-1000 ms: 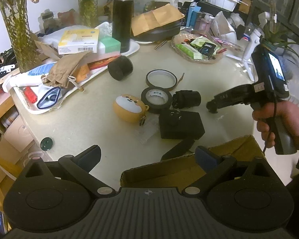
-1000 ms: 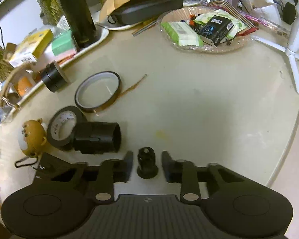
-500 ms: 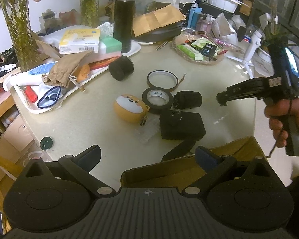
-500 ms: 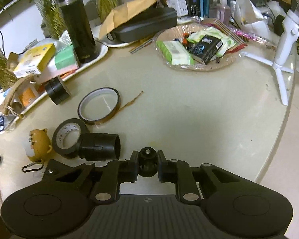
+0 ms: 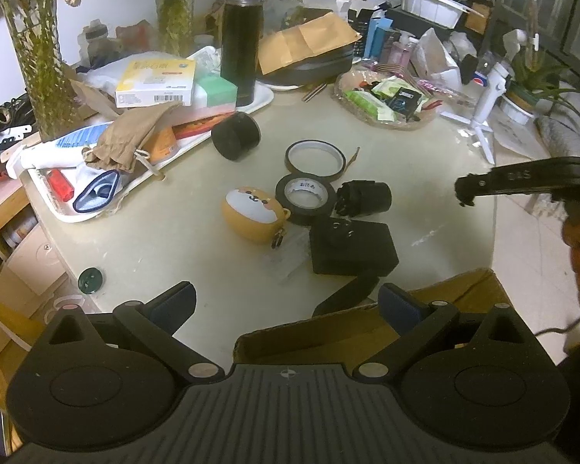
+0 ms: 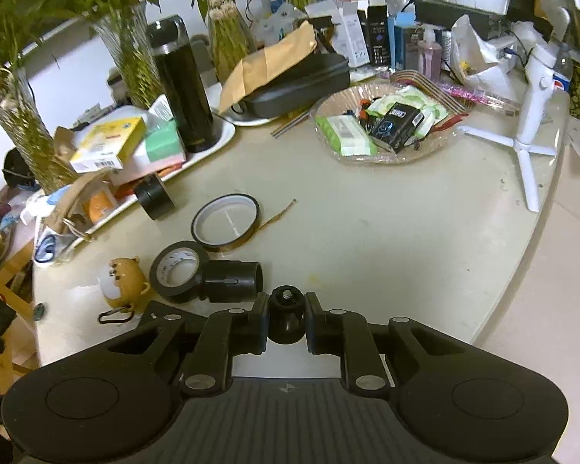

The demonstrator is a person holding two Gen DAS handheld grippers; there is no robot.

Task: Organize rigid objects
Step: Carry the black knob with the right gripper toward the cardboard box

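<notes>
Your right gripper has closed on the small black mount and lifted it clear of the table; judging by that, the pick is done and the cardboard box near your open, idle left gripper looks like the drop. Left on the table: two tape rolls, two black cylinders, one dog-faced case, one black box.

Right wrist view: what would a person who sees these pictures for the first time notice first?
Probably the right gripper, shut on a small black screw mount and held above the table. Next, the cluster at the left: the black tape roll touching a black cylinder, with the dog-shaped case beside them. The left gripper stands open over a cardboard box.
</notes>
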